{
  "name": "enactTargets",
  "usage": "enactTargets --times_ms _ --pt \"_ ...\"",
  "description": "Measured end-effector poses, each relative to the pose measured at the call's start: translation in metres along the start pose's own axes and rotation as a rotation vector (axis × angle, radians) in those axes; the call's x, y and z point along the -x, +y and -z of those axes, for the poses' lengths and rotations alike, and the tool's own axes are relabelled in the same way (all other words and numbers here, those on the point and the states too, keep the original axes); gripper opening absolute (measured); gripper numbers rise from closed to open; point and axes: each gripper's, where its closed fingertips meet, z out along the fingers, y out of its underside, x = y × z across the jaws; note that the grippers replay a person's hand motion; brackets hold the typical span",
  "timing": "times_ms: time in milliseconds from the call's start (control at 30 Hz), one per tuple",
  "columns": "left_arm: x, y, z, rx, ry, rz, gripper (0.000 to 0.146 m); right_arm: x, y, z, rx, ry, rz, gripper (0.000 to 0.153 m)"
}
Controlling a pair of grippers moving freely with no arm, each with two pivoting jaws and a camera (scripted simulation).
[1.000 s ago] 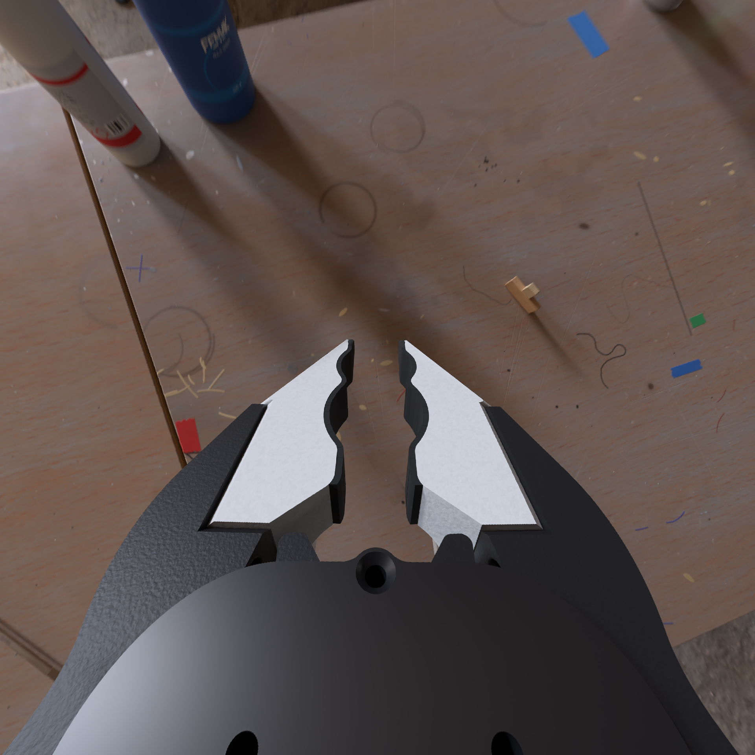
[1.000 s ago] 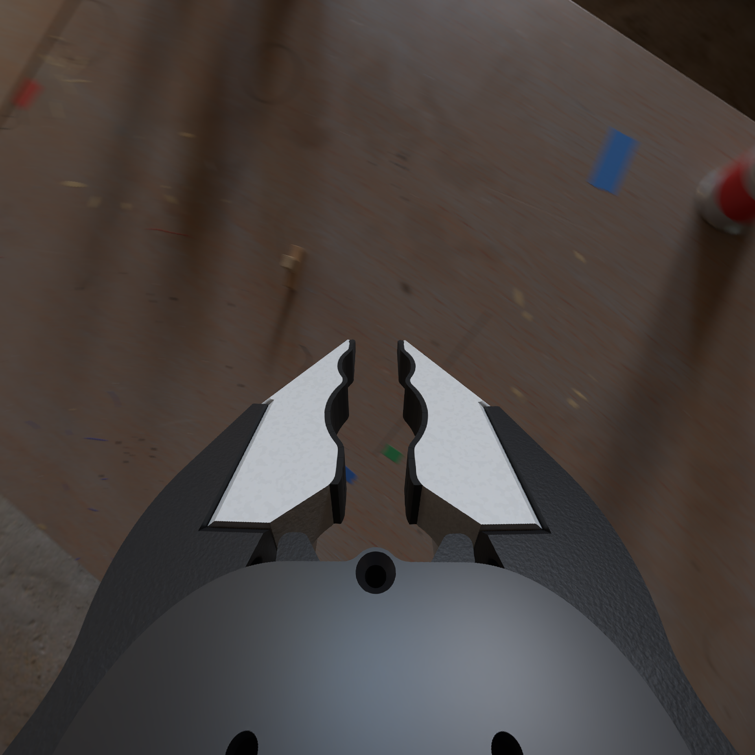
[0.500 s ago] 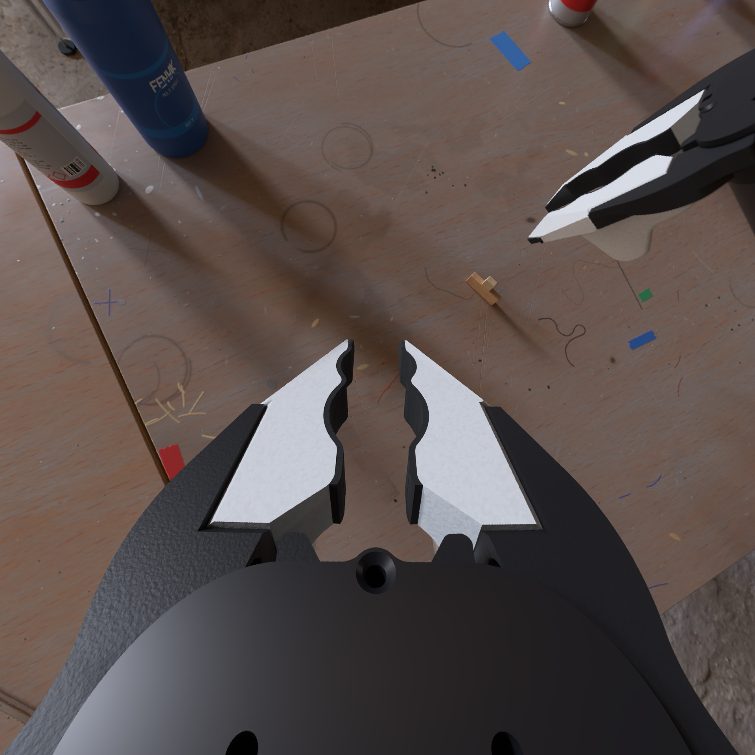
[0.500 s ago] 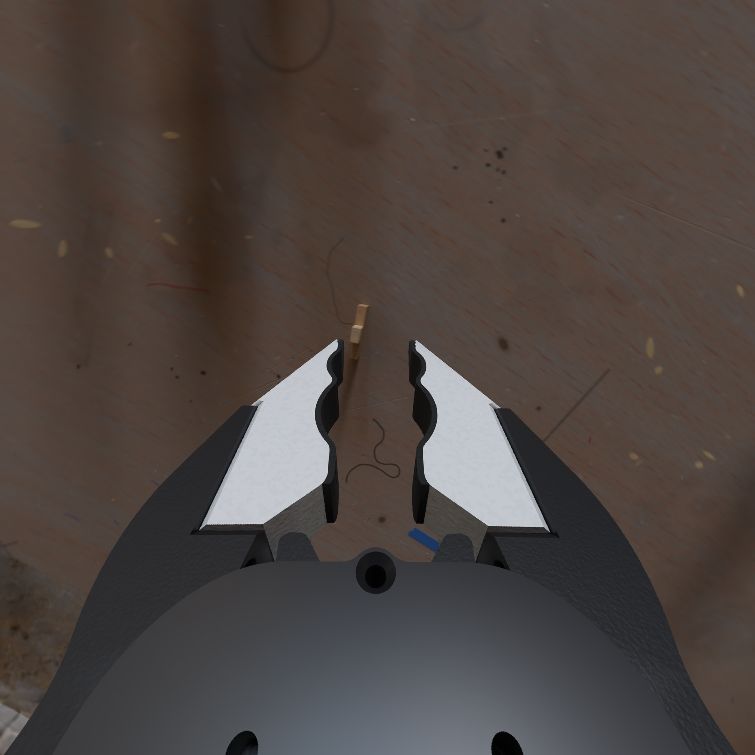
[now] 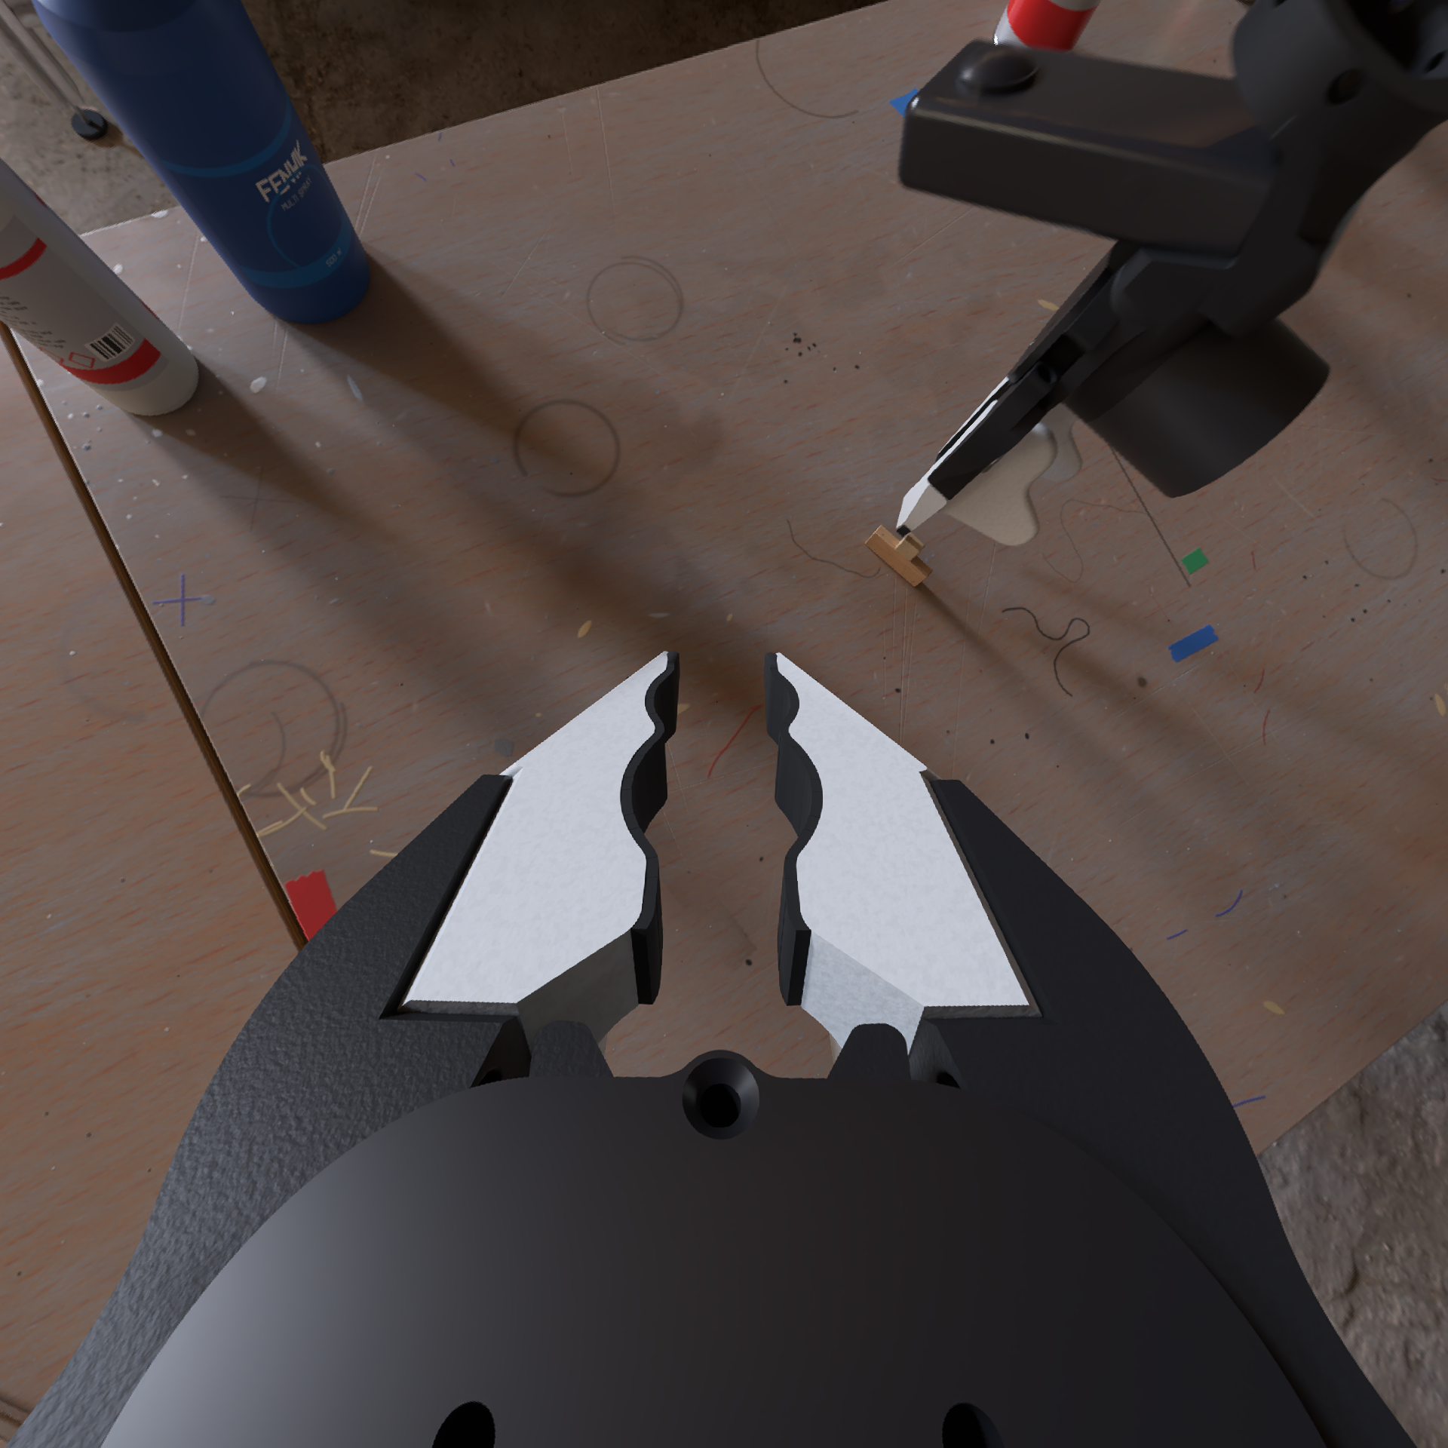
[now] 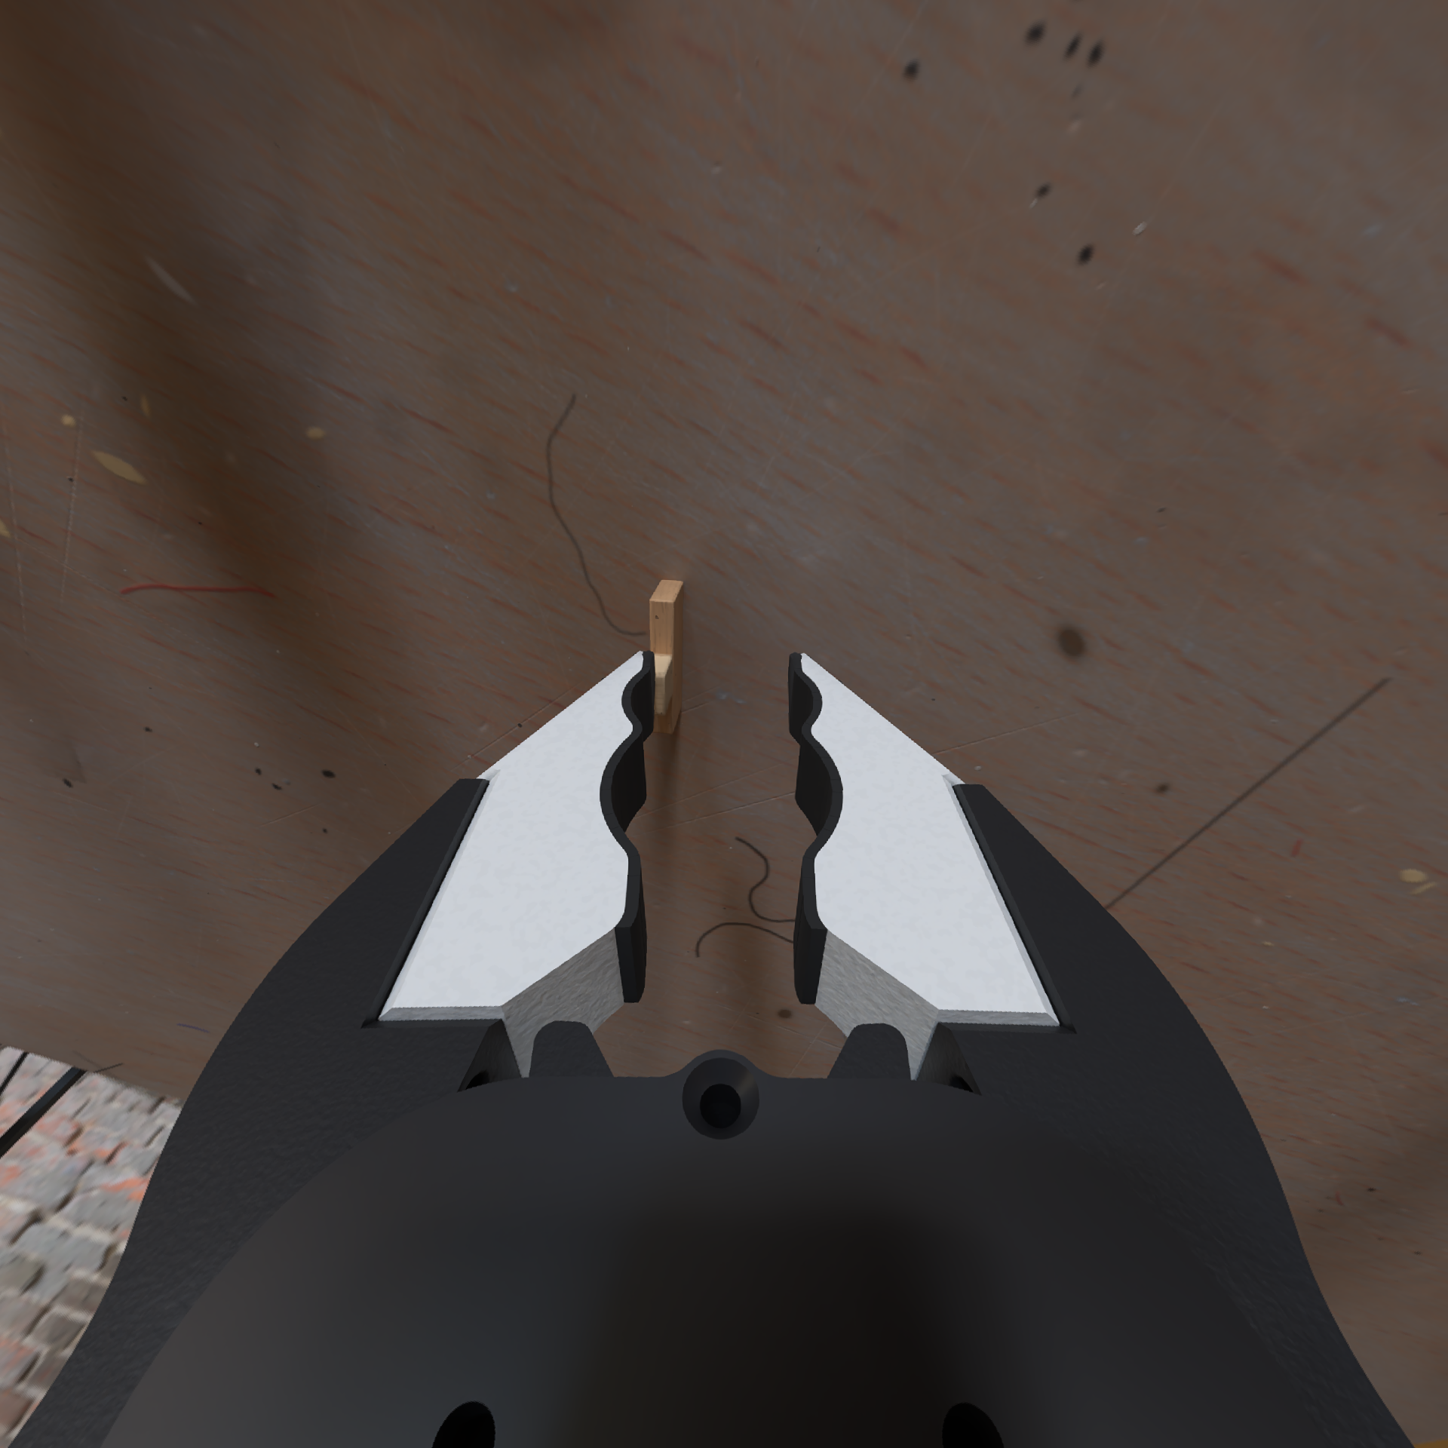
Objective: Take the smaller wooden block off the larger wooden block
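Two small wooden blocks form a T on the wooden table. The larger block lies flat, and the smaller block sits across it. The pair also shows in the left wrist view. My right gripper is open and low over the table. Its left fingertip is right at the smaller block and hides part of it. In the left wrist view the right gripper slants down from the upper right onto the blocks. My left gripper is open and empty, nearer than the blocks and to their left.
A blue bottle and a white tube with red bands stand at the far left. A red and white object is at the far edge. Small tape scraps lie flat on the table. Floor shows past the table's right edge.
My right gripper has come down and forward to the blocks and opened wider. My left gripper has stayed open and hardly moved.
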Motion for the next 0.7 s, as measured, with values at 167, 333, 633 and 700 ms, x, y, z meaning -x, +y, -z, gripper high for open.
enactTargets --times_ms 167,333,633,700 --pt "-0.003 0.0 -0.002 0.008 0.013 -0.009 0.02 0.006 0.007 -0.01 0.06 -0.066 -0.044 0.035" --pt "-0.008 -0.001 -0.006 0.024 0.006 -0.028 0.02 0.005 0.015 -0.011 0.149 -0.007 -0.027 0.036" --pt "-0.021 -0.001 -0.01 0.052 -0.005 -0.094 0.019 0.021 0.021 -0.009 0.215 -0.111 -0.029 0.007" --pt "-0.022 -0.001 -0.01 0.052 -0.004 -0.097 0.019 0.021 0.021 -0.009 0.218 -0.118 -0.024 0.007"
